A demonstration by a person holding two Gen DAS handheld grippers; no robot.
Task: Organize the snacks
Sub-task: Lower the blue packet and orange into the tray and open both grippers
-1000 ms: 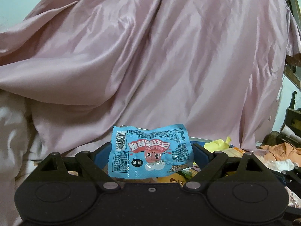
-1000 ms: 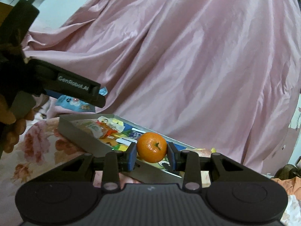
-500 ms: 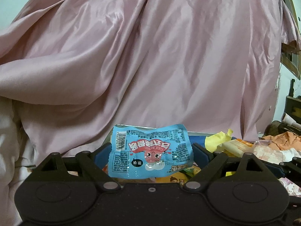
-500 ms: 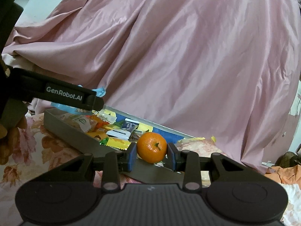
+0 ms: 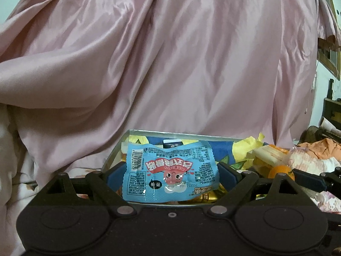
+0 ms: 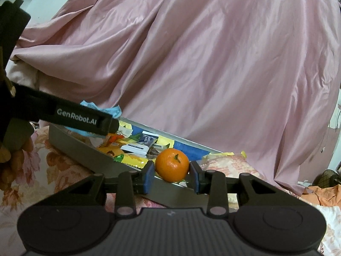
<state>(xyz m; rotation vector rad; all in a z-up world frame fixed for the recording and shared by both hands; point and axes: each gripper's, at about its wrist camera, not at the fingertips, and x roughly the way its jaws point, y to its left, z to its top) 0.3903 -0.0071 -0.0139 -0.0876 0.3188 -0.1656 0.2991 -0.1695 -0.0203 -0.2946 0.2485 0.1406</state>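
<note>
Right now your left gripper (image 5: 170, 176) holds a blue snack packet (image 5: 170, 173) between its blue pads, jaws spread wide, one pad at each side edge of the wrapper. Packet hangs upside down, print inverted, barcode at its left edge, filling the gap between the fingers. Your right gripper (image 6: 171, 172) is clamped tight on a small orange (image 6: 172, 164), both pads pressing its sides, stem facing up and toward the camera. Just beyond both sets of fingers sits the grey tray (image 6: 85, 149), resting on a floral sheet (image 6: 53, 170) and full of mixed snack wrappers. Packet hovers over the tray's near left end; orange sits at the tray's near wall, toward its right half. Behind everything, a pink satin sheet (image 5: 170, 64) drapes across the whole background. Orange cloth (image 6: 326, 194) lies far right.
</note>
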